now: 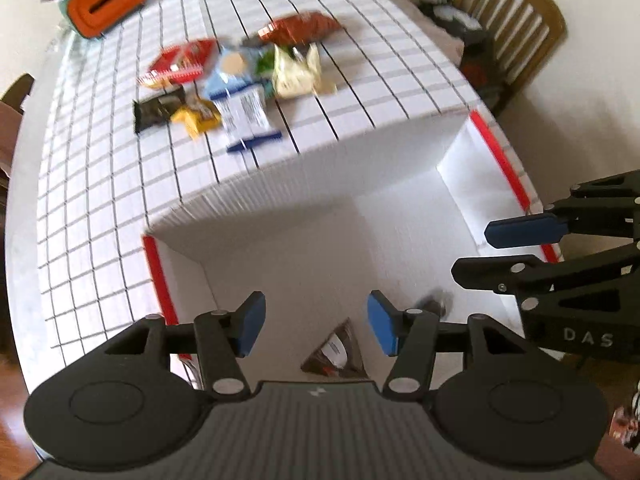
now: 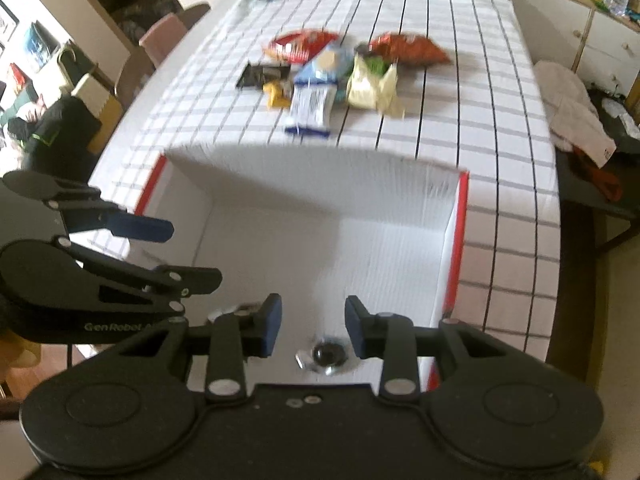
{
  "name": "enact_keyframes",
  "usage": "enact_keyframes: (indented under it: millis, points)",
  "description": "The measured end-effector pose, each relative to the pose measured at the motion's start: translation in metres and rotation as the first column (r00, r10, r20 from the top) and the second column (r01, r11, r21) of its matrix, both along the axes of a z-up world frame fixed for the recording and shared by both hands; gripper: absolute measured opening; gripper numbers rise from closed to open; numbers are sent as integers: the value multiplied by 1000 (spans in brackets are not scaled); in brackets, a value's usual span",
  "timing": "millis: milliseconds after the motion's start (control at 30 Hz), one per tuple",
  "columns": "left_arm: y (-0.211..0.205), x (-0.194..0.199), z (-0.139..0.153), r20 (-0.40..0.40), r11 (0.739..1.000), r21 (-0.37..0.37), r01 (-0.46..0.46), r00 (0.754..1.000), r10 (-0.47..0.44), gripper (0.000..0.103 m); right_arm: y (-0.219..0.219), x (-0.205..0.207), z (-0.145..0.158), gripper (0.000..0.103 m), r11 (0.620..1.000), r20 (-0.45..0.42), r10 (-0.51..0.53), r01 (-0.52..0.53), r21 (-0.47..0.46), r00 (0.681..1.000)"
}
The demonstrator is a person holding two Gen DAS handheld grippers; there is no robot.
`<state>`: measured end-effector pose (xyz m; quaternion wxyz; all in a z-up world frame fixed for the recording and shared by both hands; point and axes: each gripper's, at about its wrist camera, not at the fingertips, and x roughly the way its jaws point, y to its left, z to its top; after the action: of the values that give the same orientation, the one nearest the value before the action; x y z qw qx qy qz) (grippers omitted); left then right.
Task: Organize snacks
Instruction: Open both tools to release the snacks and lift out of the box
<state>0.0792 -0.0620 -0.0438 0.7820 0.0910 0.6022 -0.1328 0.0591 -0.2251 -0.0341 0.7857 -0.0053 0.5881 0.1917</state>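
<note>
Over the white box, both grippers hang empty: left gripper w/ fingers spread wide, nothing between; right gripper likewise parted and holding nothing. Box floor has two bits in it already: a dark triangular packet under the left gripper, and a small round foil-wrapped piece under the right.

Snack pile sits at 12 o'clock beyond the box's far wall, on the checked cloth. Packs overlap and touch, approx six or more; blur hides the labels.

Judgement: all look light, soft, crinkly film, so slippery and easy to crush if puffed. Best hold is prob. a flat crimped end seam, e.g. blue-edged white pack nearest the box, its near end free. Cream bag looks loose; pinch a corner, gently.
</note>
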Motion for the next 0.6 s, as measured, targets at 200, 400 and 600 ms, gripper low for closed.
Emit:
enact_keyframes:
  millis: [200, 400, 600]
  points:
    - [9, 7, 25, 109, 999, -5, -36, 993, 37, 63, 1, 16, 18, 43, 1000, 65, 1, -2, 17, 998]
    - [22, 22, 43, 175, 996, -28, -86, 981, 90, 68, 2, 36, 34, 50, 999, 118, 1, -5, 34, 993]
    - [35, 45, 58, 232, 988, -51, -143, 961, 151, 77, 2, 57, 49, 73, 999, 181, -3, -5, 41, 983]
